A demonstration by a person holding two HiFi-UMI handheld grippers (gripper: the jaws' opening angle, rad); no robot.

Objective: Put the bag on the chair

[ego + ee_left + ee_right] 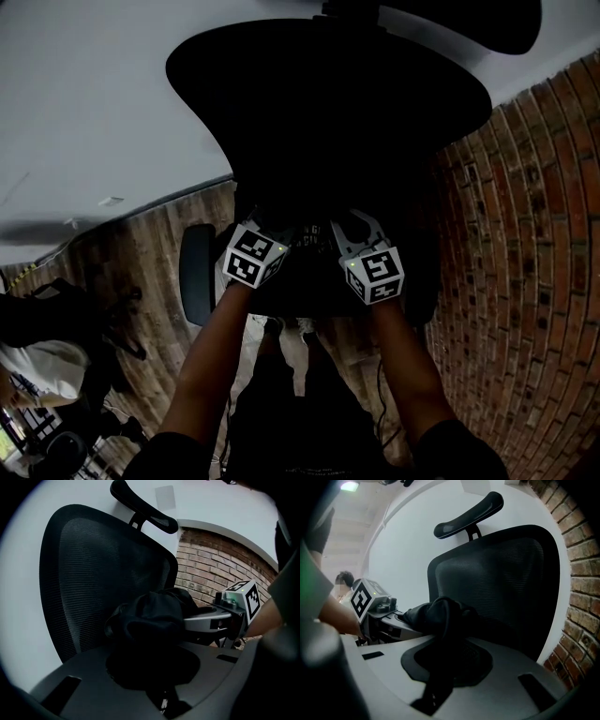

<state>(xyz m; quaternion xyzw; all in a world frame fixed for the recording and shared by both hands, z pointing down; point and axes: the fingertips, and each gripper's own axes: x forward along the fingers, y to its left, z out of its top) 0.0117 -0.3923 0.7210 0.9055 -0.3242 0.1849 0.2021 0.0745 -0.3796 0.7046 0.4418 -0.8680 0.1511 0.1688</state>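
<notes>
Left gripper: grey jaws drawn nearly together, pinching a fold of the soft black fabric bag. Cloth fills the narrow gap between them.

Right gripper: likewise, jaws set close and clamped on a dark strip of the same bag.

The bulk of the bag is bunched in a lump just ahead of both sets of jaws, carried between the two grippers. Each gripper shows in the other's view, level with it and just beside the lump.

Directly beyond the bag is the upright, curved backrest of the black mesh office chair. The bag is close in front of the mesh; contact cannot be made out. The seat lies under the grippers, too dark in the head view to tell whether the bag rests on it. Above the backrest, a curved black padded headrest sits on a short stem.

Behind the grippers, the holder's bare forearms run back toward the camera, side by side.

Farther out:
- A plain white wall stands behind the chair.
- A red brick wall is on the right gripper's outer side.
- A wooden plank floor lies on the left gripper's outer side.
- A bystander is well off beyond the left gripper, too small for detail.
</notes>
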